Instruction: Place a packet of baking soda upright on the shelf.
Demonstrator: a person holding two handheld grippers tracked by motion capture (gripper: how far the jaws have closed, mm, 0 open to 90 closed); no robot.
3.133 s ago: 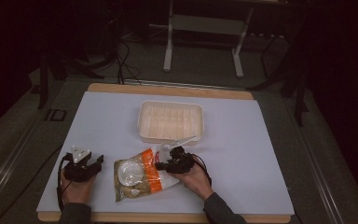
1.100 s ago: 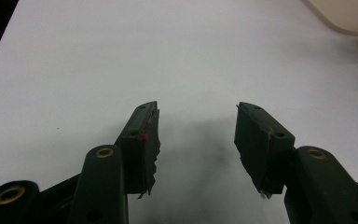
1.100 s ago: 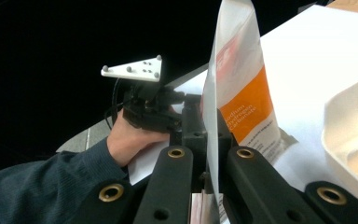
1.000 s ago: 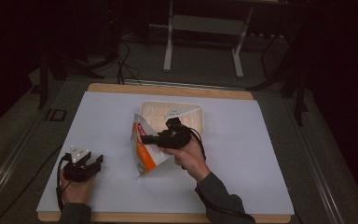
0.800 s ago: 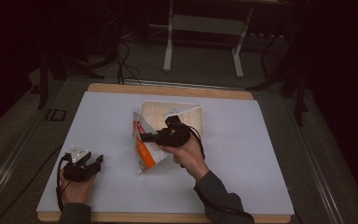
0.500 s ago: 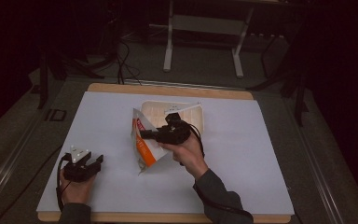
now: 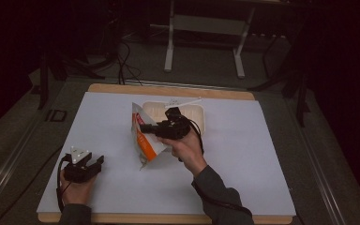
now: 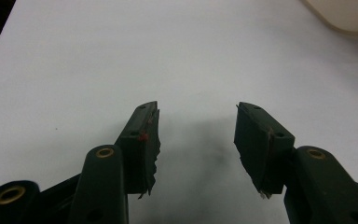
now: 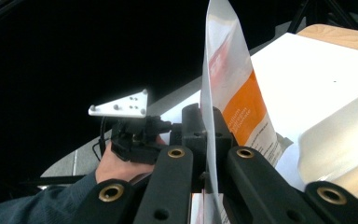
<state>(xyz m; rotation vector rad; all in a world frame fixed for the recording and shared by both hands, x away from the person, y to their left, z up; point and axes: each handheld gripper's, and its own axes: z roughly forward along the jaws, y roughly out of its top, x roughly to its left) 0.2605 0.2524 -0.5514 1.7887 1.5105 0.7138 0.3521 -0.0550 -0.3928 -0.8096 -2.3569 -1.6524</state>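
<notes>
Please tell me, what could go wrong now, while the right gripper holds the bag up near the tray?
1. The right gripper pinches only a thin edge of the bag, which hangs tilted above the table; it might slip out.
2. The bag hangs just in front of the tray, so a swing might knock the tray.
3. The left gripper rests open on the table, far from the bag, so it could not steady it quickly.

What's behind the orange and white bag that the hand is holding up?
Behind the bag, held by the right gripper, sits a cream tray on the white table. The bag and gripper cover part of the tray, so whether anything lies inside it stays hidden.
</notes>
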